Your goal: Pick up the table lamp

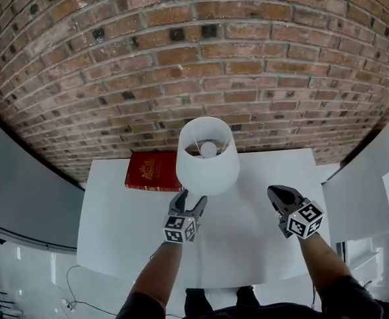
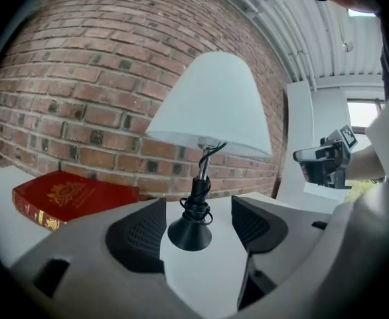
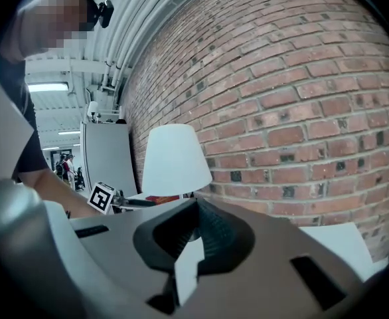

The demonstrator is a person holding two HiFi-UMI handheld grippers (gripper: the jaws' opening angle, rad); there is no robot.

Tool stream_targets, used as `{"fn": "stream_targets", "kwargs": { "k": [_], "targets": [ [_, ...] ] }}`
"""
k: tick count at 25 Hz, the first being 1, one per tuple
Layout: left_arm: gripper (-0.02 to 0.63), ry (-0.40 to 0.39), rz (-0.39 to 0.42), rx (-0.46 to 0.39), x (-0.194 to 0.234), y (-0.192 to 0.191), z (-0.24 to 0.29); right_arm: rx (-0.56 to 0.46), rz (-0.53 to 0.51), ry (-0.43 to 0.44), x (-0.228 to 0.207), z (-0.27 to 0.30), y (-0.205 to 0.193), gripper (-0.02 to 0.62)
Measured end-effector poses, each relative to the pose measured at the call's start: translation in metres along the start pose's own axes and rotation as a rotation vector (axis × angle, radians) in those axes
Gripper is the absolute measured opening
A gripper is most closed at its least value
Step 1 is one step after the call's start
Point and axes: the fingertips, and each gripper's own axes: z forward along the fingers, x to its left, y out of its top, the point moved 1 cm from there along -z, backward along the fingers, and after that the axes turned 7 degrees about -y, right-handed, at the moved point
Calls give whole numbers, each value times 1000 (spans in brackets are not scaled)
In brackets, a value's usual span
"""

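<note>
**Two grippers close to the lamp**

Nearest, low over the white counter (image 1: 115, 218), is the left gripper (image 1: 190, 201), grey with a black-and-white marker cube. Its jaws are wide apart. In the left gripper view, the lamp's round black foot (image 2: 190, 234) shows in the gap between them. Neither pad touches it.

The table lamp (image 1: 208, 158) has a white cone shade and a thin metal stem. A black cord is wound round the stem. The lamp stands upright near the middle of the counter's back edge.

The right gripper (image 1: 277, 195) is over the right side of the counter, well apart from the lamp. Its jaws are closed together and hold nothing.

A red book with gold print (image 1: 151, 171) lies flat at the back edge, on the left of the lamp. A brown brick wall (image 1: 194, 58) rises behind the counter.
</note>
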Motion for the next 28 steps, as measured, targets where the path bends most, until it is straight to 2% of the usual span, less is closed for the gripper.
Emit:
{"fn": "stream_targets", "kwargs": {
  "k": [4,9,12,17,20,22,23,28],
  "targets": [
    [282,12,-7,-26,12,-11,28,-8,8,-11,-9,6,-28,-6],
    [288,11,49,-17,17,-27,60,-9,54,-25,-16,5,-63,-6],
    [291,6,112,15,18,-34,79,11,65,-24,-13,-1,-81,-6],
    [293,16,156,23,22,-21,108,42,61,-33,-11,-18,-93,-6],
    [288,4,199,58,21,-17,127,63,59,-45,-9,-30,-96,-6],
    [190,-23,208,73,15,-14,136,78,49,-51,-8,-39,-95,-6],
    [169,-36,198,74,13,-13,138,82,43,-53,-8,-43,-93,-6],
    [164,-94,179,83,-7,-7,125,89,24,-56,-5,-59,-79,-6]
  ]
}}
